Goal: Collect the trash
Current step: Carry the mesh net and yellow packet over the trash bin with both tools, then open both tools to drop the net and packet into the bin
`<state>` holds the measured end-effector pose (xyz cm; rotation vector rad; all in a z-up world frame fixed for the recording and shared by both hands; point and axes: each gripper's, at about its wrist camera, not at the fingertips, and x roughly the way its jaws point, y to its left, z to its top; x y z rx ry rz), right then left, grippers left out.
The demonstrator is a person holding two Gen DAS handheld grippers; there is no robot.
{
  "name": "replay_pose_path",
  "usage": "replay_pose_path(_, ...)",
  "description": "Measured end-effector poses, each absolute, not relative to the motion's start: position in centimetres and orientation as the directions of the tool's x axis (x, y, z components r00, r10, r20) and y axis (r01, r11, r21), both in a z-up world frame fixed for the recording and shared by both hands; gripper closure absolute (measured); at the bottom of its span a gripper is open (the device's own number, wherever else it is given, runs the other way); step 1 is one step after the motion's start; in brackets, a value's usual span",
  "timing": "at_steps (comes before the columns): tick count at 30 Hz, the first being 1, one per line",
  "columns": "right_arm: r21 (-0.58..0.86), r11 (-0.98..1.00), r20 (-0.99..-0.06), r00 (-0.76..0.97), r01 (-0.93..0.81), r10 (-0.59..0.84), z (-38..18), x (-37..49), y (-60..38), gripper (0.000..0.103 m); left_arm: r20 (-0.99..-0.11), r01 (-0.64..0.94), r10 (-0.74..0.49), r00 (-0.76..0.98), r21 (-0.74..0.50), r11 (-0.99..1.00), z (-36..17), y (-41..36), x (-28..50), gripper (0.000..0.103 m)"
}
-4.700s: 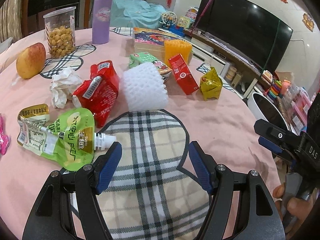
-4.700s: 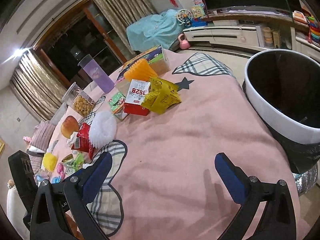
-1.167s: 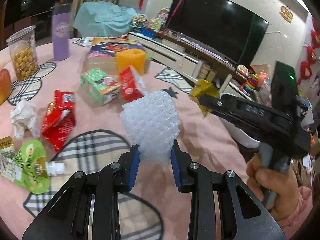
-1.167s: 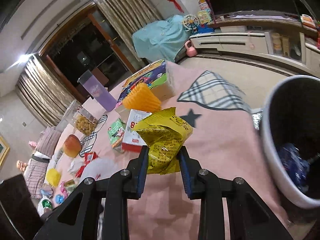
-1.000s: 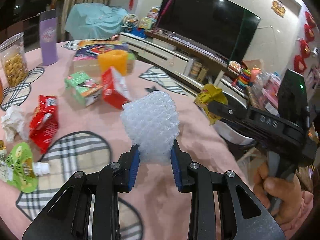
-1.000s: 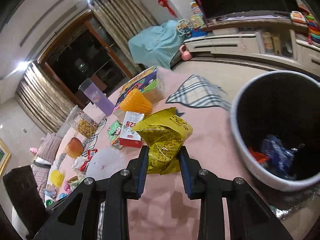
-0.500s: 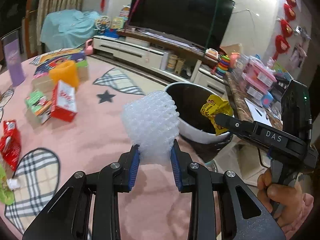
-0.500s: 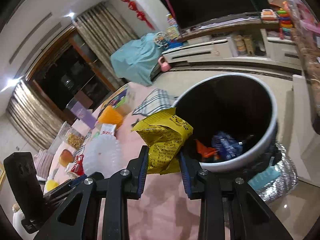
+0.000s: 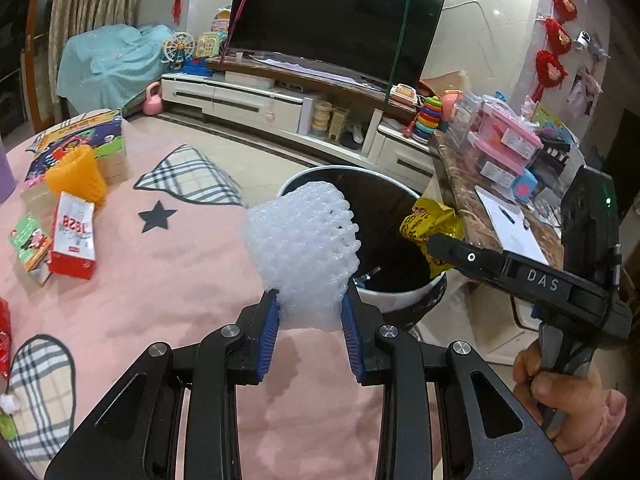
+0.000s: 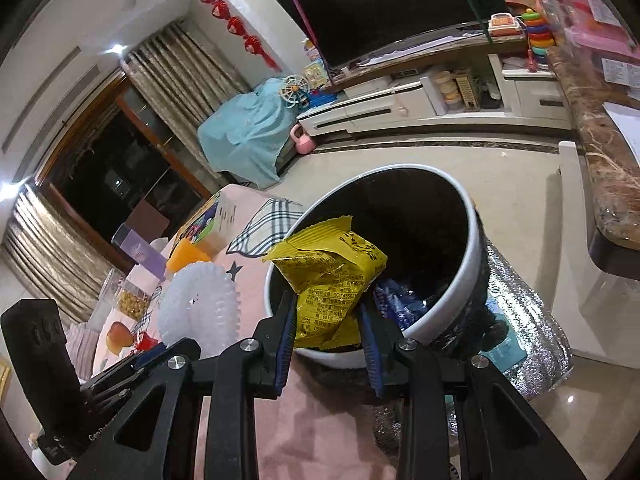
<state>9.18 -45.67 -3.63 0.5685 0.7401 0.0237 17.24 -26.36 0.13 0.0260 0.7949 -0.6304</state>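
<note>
The left tongs (image 9: pixel 308 312) were clamped on the lower end of a white foam fruit net (image 9: pixel 302 248), which stood up between the blue pads (image 9: pixel 271 322) and flared out above them. Just beyond the net, past the edge of the pink-clothed counter (image 9: pixel 160 280), stood the white-rimmed trash bin (image 9: pixel 400 300) with its dark inside.

The right tongs (image 10: pixel 328 332) gripped a crumpled yellow snack wrapper (image 10: pixel 328 276) by its lower part, the rest of it rising above the pads. The wrapper hung over the near rim of the trash bin (image 10: pixel 460 292), and blue packaging (image 10: pixel 396 304), probably another wrapper, lay inside the bin just right of the tongs.

Left of the left tongs, on the counter, lay a red-and-white carton (image 9: pixel 74 240), a green carton (image 9: pixel 28 240) beside it, and an orange foam net (image 9: pixel 78 174) farther off in front of a picture box (image 9: pixel 80 136).
</note>
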Motion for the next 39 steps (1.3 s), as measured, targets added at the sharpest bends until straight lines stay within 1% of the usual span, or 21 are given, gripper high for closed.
replay_pose_path(8,0.493,0.85,-0.633,0.746,0.184,0.206,-3.4,9.8,-46.8,0.071,-0.673,0.563,-0.525,0.522,-0.191,0.804,0.6,-28.9,18.0,0.075)
replay_pose_path(12,0.494,0.849,-0.633,0.746,0.186,0.205,-3.4,10.3,-47.4,0.069,-0.681,0.572,-0.522,0.514,-0.182,0.8,0.5,-30.3,18.6,0.075)
replay_pose_path(18,0.495,0.845,-0.637,0.745,0.2,0.197,-3.7,10.8,-48.2,0.069,-0.696,0.571,-0.512,0.503,-0.176,0.802,0.0,-31.3,19.4,0.074)
replay_pose_path(24,0.5,0.839,-0.648,0.735,0.213,0.199,-4.0,11.4,-48.9,0.068,-0.71,0.564,-0.501,0.495,-0.176,0.807,-0.4,-31.8,19.9,0.071)
replay_pose_path(27,0.493,0.844,-0.654,0.729,0.212,0.2,-4.0,11.7,-48.9,0.067,-0.713,0.563,-0.497,0.494,-0.173,0.808,-0.4,-32.1,20.0,0.068)
replay_pose_path(28,0.49,0.845,-0.656,0.728,0.212,0.198,-3.9,11.8,-48.8,0.066,-0.714,0.561,-0.494,0.496,-0.171,0.81,-0.4,-32.1,20.0,0.065)
replay_pose_path(29,0.486,0.848,-0.659,0.726,0.212,0.196,-3.9,11.9,-48.7,0.064,-0.714,0.56,-0.495,0.495,-0.173,0.81,-0.3,-32.1,20.0,0.06)
replay_pose_path(30,0.482,0.849,-0.663,0.724,0.217,0.191,-3.9,11.9,-48.7,0.06,-0.713,0.559,-0.499,0.492,-0.181,0.809,-0.3,-32.0,20.0,0.06)
replay_pose_path(31,0.481,0.848,-0.665,0.723,0.221,0.188,-3.8,12.0,-48.7,0.059,-0.713,0.558,-0.501,0.49,-0.185,0.809,-0.3,-31.9,19.9,0.057)
replay_pose_path(32,0.48,0.848,-0.666,0.722,0.224,0.186,-3.9,12.0,-48.8,0.054,-0.713,0.556,-0.501,0.49,-0.186,0.81,-0.2,-31.9,19.9,0.052)
replay_pose_path(33,0.477,0.849,-0.667,0.723,0.227,0.181,-3.8,12.0,-48.8,0.048,-0.712,0.553,-0.5,0.494,-0.187,0.812,-0.2,-31.7,19.9,0.049)
replay_pose_path(35,0.476,0.848,-0.663,0.728,0.231,0.174,-3.6,11.8,-48.9,0.04,-0.707,0.545,-0.498,0.503,-0.188,0.817,-0.1,-31.3,19.7,0.044)
replay_pose_path(39,0.48,0.846,-0.652,0.739,0.23,0.169,-3.3,11.2,-48.6,0.035,-0.702,0.531,-0.496,0.511,-0.196,0.825,-0.3,-30.2,19.1,0.039)
